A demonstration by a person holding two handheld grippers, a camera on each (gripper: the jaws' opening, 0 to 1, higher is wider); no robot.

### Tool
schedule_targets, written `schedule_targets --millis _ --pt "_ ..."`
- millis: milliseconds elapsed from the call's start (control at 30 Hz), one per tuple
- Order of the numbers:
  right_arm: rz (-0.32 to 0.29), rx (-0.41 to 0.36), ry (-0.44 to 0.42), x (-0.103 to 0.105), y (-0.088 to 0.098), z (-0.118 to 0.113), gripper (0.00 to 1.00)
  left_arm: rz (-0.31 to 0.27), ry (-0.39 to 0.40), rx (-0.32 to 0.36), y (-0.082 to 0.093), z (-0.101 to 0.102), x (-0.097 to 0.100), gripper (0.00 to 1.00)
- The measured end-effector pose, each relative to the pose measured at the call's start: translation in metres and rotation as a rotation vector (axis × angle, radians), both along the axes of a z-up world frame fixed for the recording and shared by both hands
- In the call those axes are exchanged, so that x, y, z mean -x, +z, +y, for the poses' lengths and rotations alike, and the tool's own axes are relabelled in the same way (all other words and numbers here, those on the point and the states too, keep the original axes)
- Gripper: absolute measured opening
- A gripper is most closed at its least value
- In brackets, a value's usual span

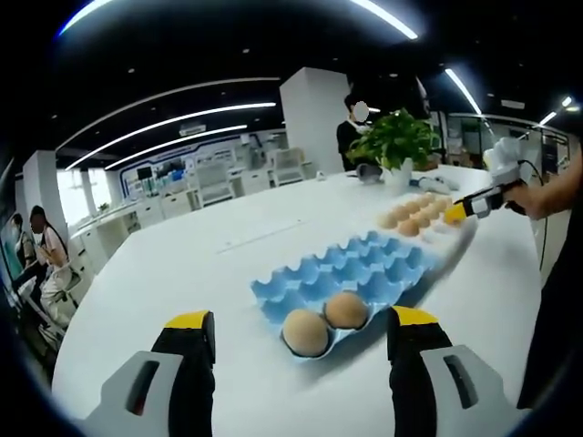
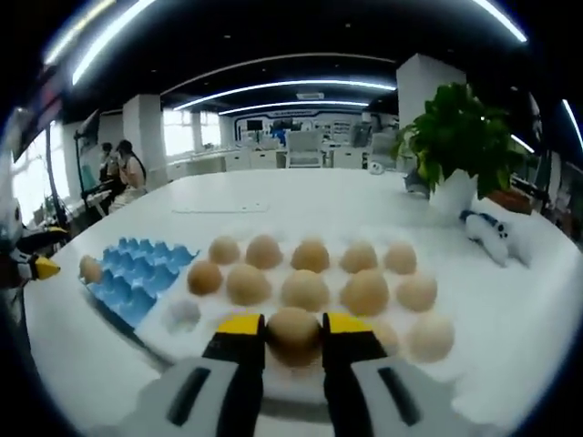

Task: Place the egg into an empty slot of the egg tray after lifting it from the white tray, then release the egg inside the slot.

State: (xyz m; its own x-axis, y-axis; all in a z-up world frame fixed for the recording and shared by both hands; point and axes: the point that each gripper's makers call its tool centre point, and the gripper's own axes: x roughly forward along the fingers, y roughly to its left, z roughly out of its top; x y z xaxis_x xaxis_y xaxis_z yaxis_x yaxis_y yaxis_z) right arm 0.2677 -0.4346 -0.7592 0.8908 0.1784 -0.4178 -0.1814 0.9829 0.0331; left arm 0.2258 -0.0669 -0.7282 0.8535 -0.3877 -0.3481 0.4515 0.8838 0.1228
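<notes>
Your right tongs (image 2: 293,335) are clenched on an egg (image 2: 293,335): in the right gripper view the two yellow-tipped jaws press against its sides, and it sits at the near edge of the white tray (image 2: 510,350). Beyond the tongs the other brown eggs (image 2: 305,289) lie in rows on that tray, with one white egg (image 2: 182,314) just to the left of the tongs. Farther left lies the blue egg tray (image 2: 137,273), and your left tongs (image 2: 36,268) show at the left edge of this view beside it.

Your left tongs (image 1: 301,330) are released, jaws wide apart with nothing between them. Just ahead of them, between the jaw tips, the blue egg tray (image 1: 364,264) rests on the white surface (image 1: 182,264) with two brown eggs (image 1: 325,320) in its nearest slots; the other slots are bare. Past it, ahead and to the right, your right tongs (image 1: 455,212) reach over the white tray (image 1: 455,235) of eggs. A potted plant (image 1: 396,146) stands farther off on the surface, near a seated person (image 1: 351,132).
</notes>
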Motion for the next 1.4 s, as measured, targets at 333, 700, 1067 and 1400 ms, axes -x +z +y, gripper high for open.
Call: schedule_targets --millis 333,700,1067,1400 --pt "-0.041 -0.038 0.05 -0.004 0.021 0.022 0.23 0.002 -0.002 0.002 0.0 0.001 0.001 0.79" --pt "-0.057 -0.072 0.136 -0.01 0.029 0.063 0.24 -0.005 -0.005 0.004 -0.001 0.002 0.0 0.79" --pt "-0.044 -0.112 0.269 -0.009 0.03 0.123 0.24 0.003 -0.005 0.005 -0.003 0.004 0.0 0.79" --pt "-0.05 -0.141 0.391 -0.009 0.034 0.175 0.24 0.006 0.001 0.007 -0.003 0.006 0.0 0.79"
